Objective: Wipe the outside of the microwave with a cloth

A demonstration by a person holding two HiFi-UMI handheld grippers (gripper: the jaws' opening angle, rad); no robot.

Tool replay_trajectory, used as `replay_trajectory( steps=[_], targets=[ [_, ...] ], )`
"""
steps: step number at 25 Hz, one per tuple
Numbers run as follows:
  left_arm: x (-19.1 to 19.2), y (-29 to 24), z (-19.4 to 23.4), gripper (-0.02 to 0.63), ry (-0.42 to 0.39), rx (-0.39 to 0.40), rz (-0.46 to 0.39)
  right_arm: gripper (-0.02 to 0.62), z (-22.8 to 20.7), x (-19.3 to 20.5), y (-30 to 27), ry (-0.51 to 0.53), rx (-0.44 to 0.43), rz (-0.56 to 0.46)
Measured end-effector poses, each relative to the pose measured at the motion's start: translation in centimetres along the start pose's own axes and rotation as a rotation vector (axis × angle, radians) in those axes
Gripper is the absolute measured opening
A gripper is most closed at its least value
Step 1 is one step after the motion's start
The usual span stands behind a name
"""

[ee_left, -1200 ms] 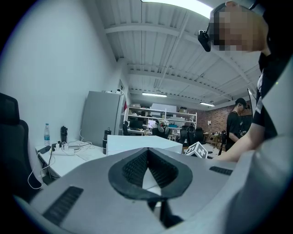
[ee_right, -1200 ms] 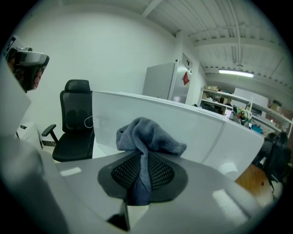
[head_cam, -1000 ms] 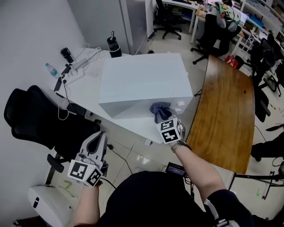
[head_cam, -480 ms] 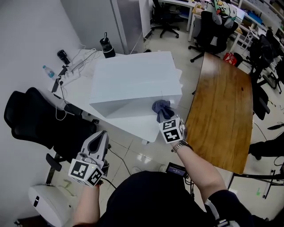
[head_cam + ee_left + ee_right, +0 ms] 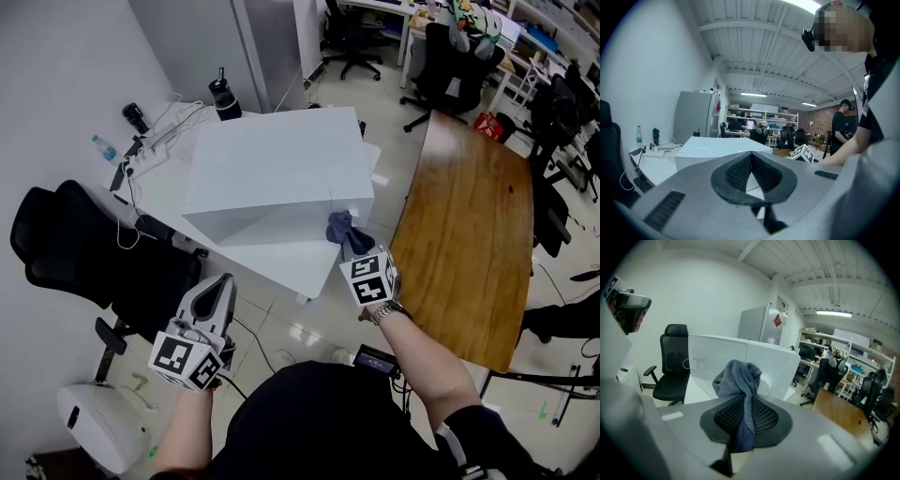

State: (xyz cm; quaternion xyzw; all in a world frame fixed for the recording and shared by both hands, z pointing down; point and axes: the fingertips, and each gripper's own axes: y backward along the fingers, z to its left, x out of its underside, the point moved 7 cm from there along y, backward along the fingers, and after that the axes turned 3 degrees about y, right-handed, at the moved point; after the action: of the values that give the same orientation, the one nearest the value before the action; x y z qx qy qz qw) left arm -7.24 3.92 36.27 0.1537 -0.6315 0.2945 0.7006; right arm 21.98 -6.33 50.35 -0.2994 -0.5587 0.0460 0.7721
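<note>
The white microwave [image 5: 272, 173] stands on a white table [image 5: 281, 267]. My right gripper [image 5: 351, 246] is shut on a grey-blue cloth [image 5: 340, 228], which it holds against the right end of the microwave's front face. In the right gripper view the cloth [image 5: 740, 378] bunches above the shut right gripper [image 5: 749, 401], with the microwave [image 5: 717, 357] right behind it. My left gripper [image 5: 223, 283] hangs low at the left, off the table, shut and holding nothing. In the left gripper view the left gripper [image 5: 751, 157] points level towards the microwave [image 5: 717, 151].
A black office chair [image 5: 84, 253] stands left of the table. A long wooden table [image 5: 469, 216] runs along the right. Cables and a power strip [image 5: 150, 148], a small bottle [image 5: 105, 147] and a black flask [image 5: 222, 96] lie behind the microwave. More chairs stand at the back.
My right gripper has carried the cloth rightwards along the microwave's front, towards its right corner. The left gripper has drifted a little and stays shut.
</note>
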Motion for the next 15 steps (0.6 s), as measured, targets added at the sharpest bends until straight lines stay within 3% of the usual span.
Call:
replay_trajectory(
  steps=[15],
  targets=[
    [1.0,-0.6,-4.7,0.005,0.002,0.000,-0.005,0.048,-3.6,1.7,3.5,-0.014,0.014,-0.017]
  ],
)
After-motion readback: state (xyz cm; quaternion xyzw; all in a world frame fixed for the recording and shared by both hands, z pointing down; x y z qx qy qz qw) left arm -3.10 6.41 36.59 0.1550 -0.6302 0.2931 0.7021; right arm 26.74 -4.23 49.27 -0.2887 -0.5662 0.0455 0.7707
